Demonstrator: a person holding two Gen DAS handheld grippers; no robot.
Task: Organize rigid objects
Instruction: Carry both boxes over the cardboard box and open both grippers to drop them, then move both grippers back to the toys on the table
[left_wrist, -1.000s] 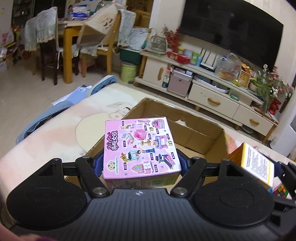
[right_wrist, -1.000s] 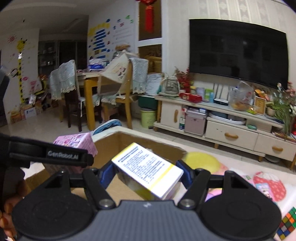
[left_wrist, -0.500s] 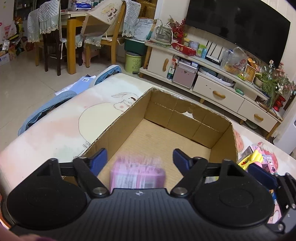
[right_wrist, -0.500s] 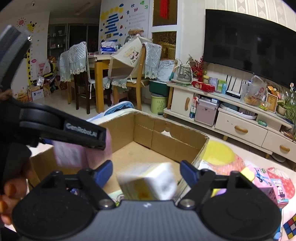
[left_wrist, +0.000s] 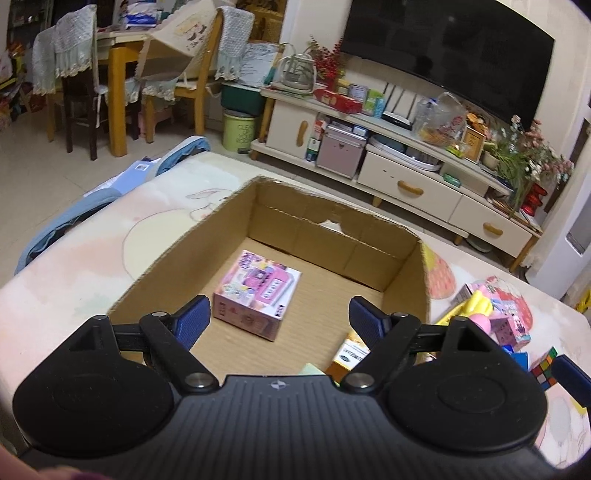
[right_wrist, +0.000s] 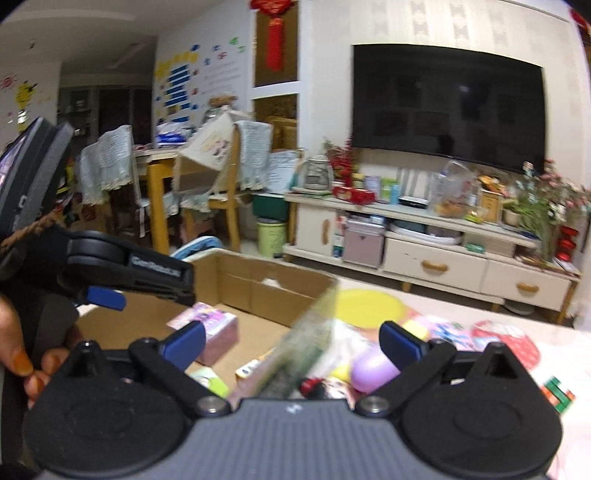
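A pink toy box (left_wrist: 257, 294) lies flat on the floor of the open cardboard box (left_wrist: 402, 258), left of its middle. A yellow-and-white box (left_wrist: 351, 352) lies in the near right corner. Outside to the right sit a puzzle cube (left_wrist: 546, 367), a purple egg (right_wrist: 371, 369) and pink toy packs (left_wrist: 508, 306).

Left gripper (left_wrist: 280, 314): jaws spread wide, having just been opening, nothing between the blue pads, tilted downward. Right gripper (right_wrist: 291, 338): jaws wide too, just been opening, pads pressing nothing, aimed nearer level. A hand (right_wrist: 22, 354) grips the left gripper's handle at far left
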